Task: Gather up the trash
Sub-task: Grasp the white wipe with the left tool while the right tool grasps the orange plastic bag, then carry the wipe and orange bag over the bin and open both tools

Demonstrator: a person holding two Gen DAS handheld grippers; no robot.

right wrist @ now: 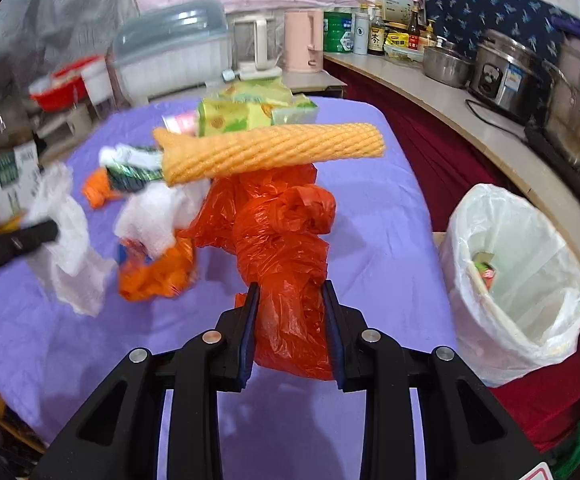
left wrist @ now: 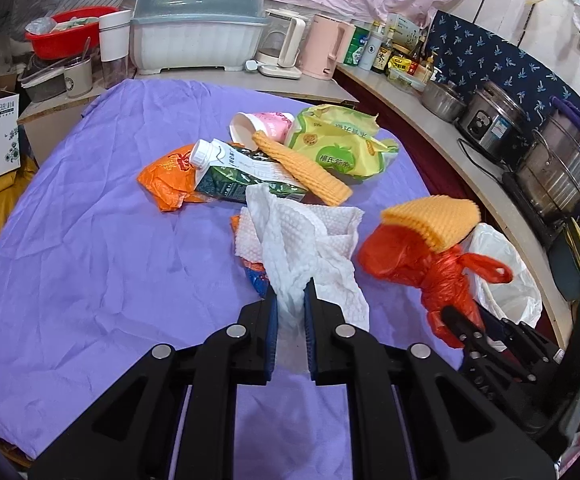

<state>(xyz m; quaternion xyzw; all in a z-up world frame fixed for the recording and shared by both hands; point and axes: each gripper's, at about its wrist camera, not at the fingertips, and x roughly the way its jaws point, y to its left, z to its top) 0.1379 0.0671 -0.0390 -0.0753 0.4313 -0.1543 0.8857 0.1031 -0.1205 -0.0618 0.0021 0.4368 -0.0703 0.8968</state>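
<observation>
My left gripper (left wrist: 290, 288) is shut on a white paper towel (left wrist: 306, 240), lifted above the purple tablecloth (left wrist: 89, 260). My right gripper (right wrist: 290, 292) is shut on a knotted red plastic bag (right wrist: 281, 232), and an orange foam net sleeve (right wrist: 269, 152) rides on top of the bag. In the left wrist view that red bag (left wrist: 414, 264) hangs at the right with the foam sleeve (left wrist: 434, 216) on it. A second foam sleeve (left wrist: 302, 168), a green milk carton (left wrist: 241, 176), an orange wrapper (left wrist: 165, 180), a yellow-green bag (left wrist: 338, 140) and a pink cup (left wrist: 265, 124) lie on the cloth.
A bin lined with a white bag (right wrist: 518, 280) stands off the table's right edge, some trash inside. A counter (left wrist: 442, 136) with pots (left wrist: 558, 168), bottles and kettles runs along the back and right. A dish box (left wrist: 197, 32) and red basin (left wrist: 65, 36) sit behind.
</observation>
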